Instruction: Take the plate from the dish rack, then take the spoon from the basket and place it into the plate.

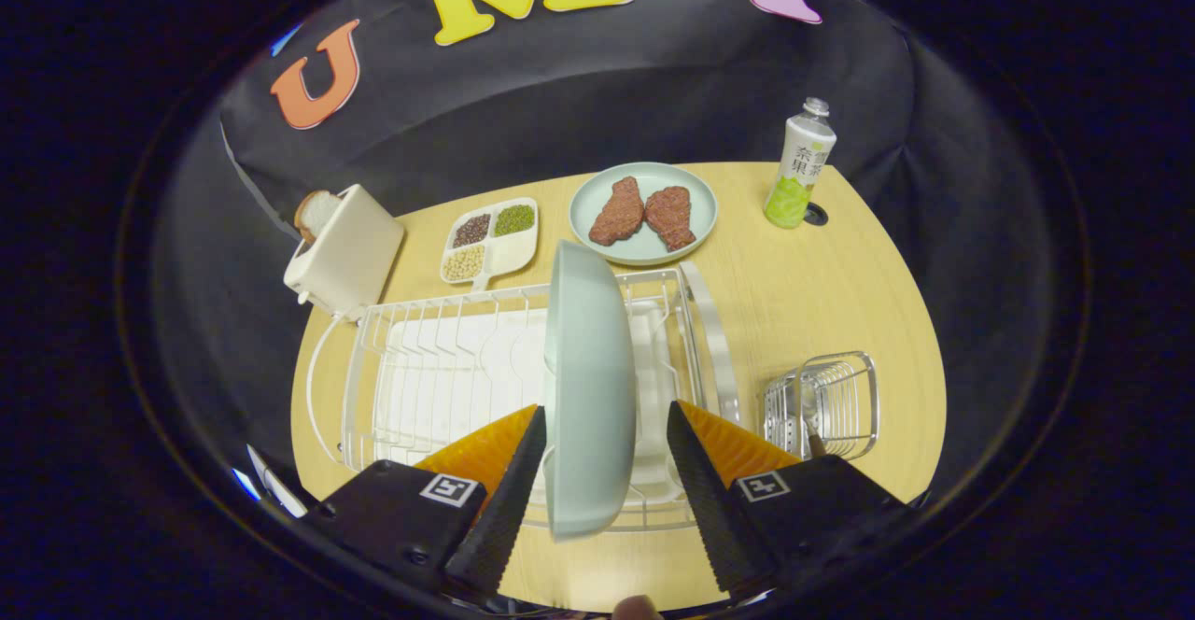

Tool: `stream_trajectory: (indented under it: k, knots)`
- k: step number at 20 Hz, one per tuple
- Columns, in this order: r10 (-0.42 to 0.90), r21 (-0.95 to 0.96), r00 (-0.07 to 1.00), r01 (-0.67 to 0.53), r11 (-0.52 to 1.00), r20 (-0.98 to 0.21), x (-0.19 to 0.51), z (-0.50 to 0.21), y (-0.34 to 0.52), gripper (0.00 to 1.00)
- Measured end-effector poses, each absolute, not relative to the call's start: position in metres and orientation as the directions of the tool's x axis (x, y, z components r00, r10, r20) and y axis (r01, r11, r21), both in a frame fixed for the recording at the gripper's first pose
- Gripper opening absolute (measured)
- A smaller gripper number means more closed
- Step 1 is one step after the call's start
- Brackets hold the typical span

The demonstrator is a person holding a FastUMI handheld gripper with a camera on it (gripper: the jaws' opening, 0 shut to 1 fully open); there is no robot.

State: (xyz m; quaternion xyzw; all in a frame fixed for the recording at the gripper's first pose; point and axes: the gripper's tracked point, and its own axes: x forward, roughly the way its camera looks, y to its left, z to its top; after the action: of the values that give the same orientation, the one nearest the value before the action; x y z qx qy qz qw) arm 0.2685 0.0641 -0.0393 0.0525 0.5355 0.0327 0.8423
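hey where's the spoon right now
In the gripper view the spoon stands in the small wire basket on the wooden table, beside the dish rack and beyond the open gripper, whose fingers flank the upright plate.

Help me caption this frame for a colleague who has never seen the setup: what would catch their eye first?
The pale green plate standing on edge in the white wire dish rack, right between the open gripper fingers; whether either finger touches it is unclear. Beyond the rack, a second plate with two meat patties. Beside the rack sits a small wire basket.
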Motion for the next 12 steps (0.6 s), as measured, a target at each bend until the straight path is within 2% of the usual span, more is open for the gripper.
stream_trajectory:
  k: [3, 5, 9, 12]
  knots:
    - [0.11, 0.125, 0.403, 0.012, 0.992, -0.908, 0.269, -0.049, 0.067, 0.76]
    - [0.099, 0.116, 0.393, 0.021, 0.993, -0.914, 0.27, -0.054, 0.067, 0.61]
    - [0.085, 0.102, 0.386, 0.025, 0.994, -0.919, 0.271, -0.054, 0.067, 0.42]
    - [0.065, 0.089, 0.39, 0.045, 0.995, -0.919, 0.27, -0.052, 0.065, 0.4]
